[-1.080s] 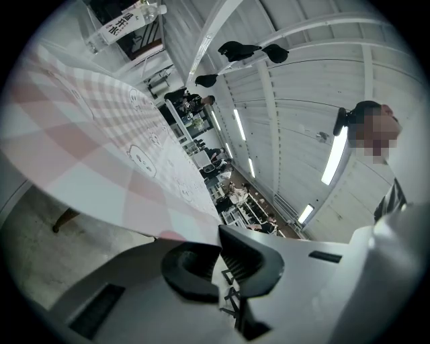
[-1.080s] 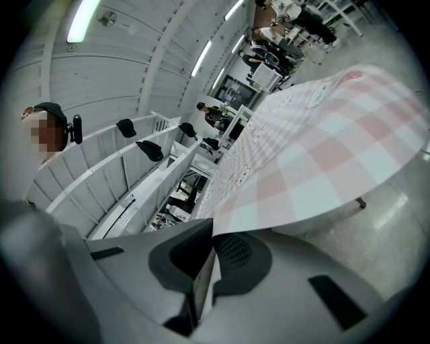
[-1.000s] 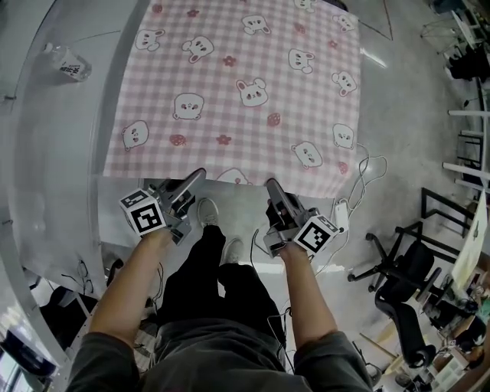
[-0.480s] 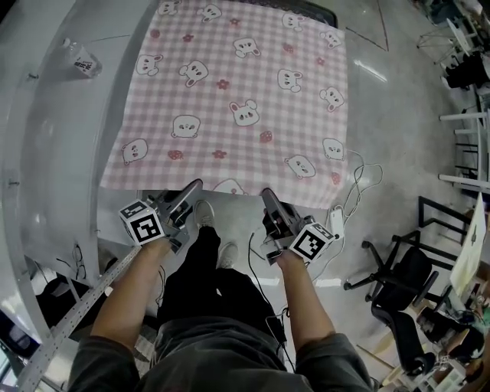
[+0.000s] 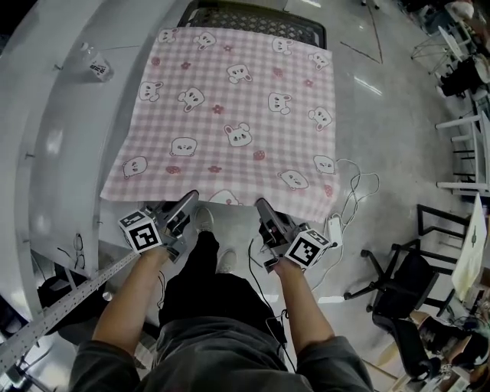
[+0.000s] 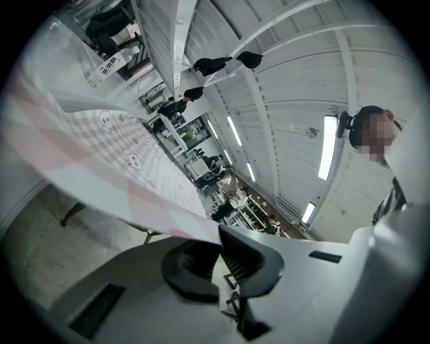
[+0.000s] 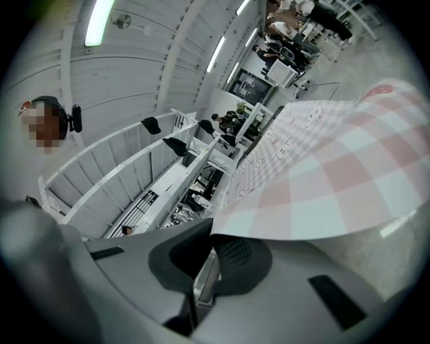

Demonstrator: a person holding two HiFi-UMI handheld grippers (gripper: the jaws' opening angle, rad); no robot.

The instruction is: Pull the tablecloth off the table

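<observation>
A pink checked tablecloth (image 5: 237,122) printed with rabbit faces hangs spread out in the air above the floor. My left gripper (image 5: 188,199) is shut on its near edge, left of centre; my right gripper (image 5: 260,205) is shut on the same edge a little to the right. In the left gripper view the cloth (image 6: 101,168) runs from the pinched jaws (image 6: 218,242) up to the left. In the right gripper view the cloth (image 7: 336,181) stretches from the jaws (image 7: 211,238) out to the right. The white table (image 5: 53,138) lies at the left, bare where it shows.
A plastic bottle (image 5: 96,65) lies on the white table at the left. A black wire shelf (image 5: 253,15) stands past the cloth's far edge. Cables and a power strip (image 5: 335,226) lie on the floor at right, with office chairs (image 5: 398,283) beyond. My legs and shoes (image 5: 207,230) are below.
The cloth has slid toward me and rightward, off the table. More of the white table shows at the left. Both grippers keep their hold on the near edge.
</observation>
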